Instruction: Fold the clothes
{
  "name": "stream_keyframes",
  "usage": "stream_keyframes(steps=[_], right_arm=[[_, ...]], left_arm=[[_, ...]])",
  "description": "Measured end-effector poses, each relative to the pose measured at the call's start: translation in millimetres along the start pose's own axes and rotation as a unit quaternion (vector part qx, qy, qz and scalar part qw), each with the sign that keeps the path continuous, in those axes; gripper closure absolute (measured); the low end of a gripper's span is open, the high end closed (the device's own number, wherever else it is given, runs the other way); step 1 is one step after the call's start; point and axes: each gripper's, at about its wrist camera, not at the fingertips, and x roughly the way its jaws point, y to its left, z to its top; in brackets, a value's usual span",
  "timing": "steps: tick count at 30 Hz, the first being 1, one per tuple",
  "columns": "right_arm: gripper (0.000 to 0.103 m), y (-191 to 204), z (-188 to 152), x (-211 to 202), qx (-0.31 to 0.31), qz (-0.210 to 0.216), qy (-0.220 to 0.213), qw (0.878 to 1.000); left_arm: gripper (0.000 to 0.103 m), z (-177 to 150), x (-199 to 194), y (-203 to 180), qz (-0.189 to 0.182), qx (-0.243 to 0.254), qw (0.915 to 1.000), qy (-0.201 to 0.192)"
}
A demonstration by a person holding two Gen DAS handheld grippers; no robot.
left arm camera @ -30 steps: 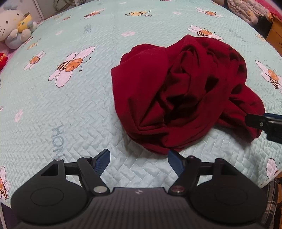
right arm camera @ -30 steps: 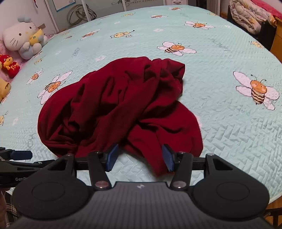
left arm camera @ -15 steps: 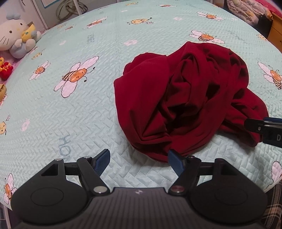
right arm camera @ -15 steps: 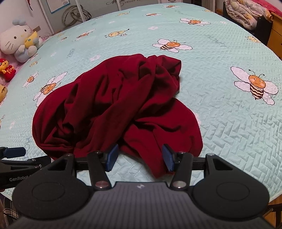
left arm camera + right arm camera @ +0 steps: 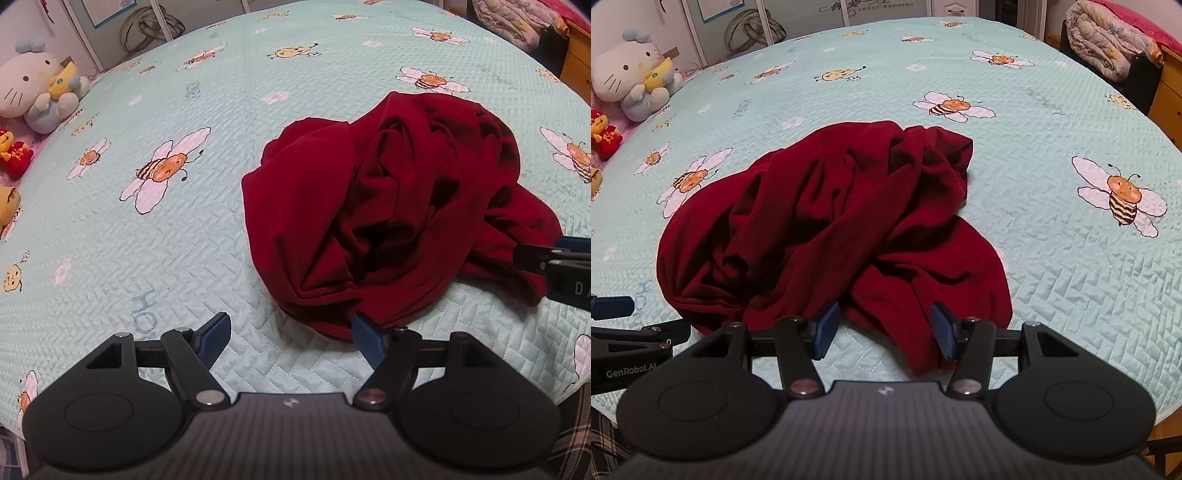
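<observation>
A dark red garment (image 5: 388, 214) lies crumpled in a heap on the pale green bee-print bedspread (image 5: 147, 240). My left gripper (image 5: 291, 332) hovers open at the heap's near left edge. Its right fingertip overlaps the fabric's rim and its left fingertip is over bare quilt. In the right wrist view the garment (image 5: 831, 229) fills the middle. My right gripper (image 5: 884, 325) stands open astride a near flap of it, with quilt showing beside the left pad. Each gripper shows at the edge of the other's view: the right gripper (image 5: 554, 258), the left gripper (image 5: 613, 306).
Plush toys (image 5: 631, 74) sit at the bed's far left. A rolled quilt (image 5: 1108, 48) and a wooden cabinet (image 5: 1167, 107) stand at the far right. A coil of hose (image 5: 753, 33) leans at the back. The bed's near edge runs just under both grippers.
Both views have tipped up a little, so more of the far bed and wall shows. The garment lies as before and neither pair of jaws has changed its width.
</observation>
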Motion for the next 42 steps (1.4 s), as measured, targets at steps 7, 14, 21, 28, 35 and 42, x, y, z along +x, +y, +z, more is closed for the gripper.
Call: stream_keyframes(steps=[7, 14, 21, 28, 35, 42], right_arm=[[0.048, 6, 0, -4, -0.014, -0.018, -0.010, 1.000], [0.048, 12, 2, -7, -0.030, -0.043, -0.019, 0.998], [0.048, 12, 2, -8, -0.031, -0.049, -0.020, 0.998], [0.048, 12, 2, -9, -0.032, -0.051, -0.021, 0.998], [0.048, 8, 1, -7, -0.030, -0.040, -0.021, 0.999], [0.048, -9, -9, -1, -0.017, -0.014, -0.034, 0.999]], left_arm=[[0.028, -2, 1, 1, 0.003, 0.004, 1.0000, -0.002], [0.028, -3, 4, -2, 0.007, 0.007, 0.9999, 0.003], [0.028, -4, 4, -6, 0.010, 0.012, 0.9999, 0.004], [0.028, -4, 3, -6, 0.011, 0.013, 0.9999, 0.002], [0.028, -7, 2, -1, -0.007, 0.007, 0.9999, -0.011], [0.028, -11, -1, 17, -0.058, -0.027, 0.9971, -0.041]])
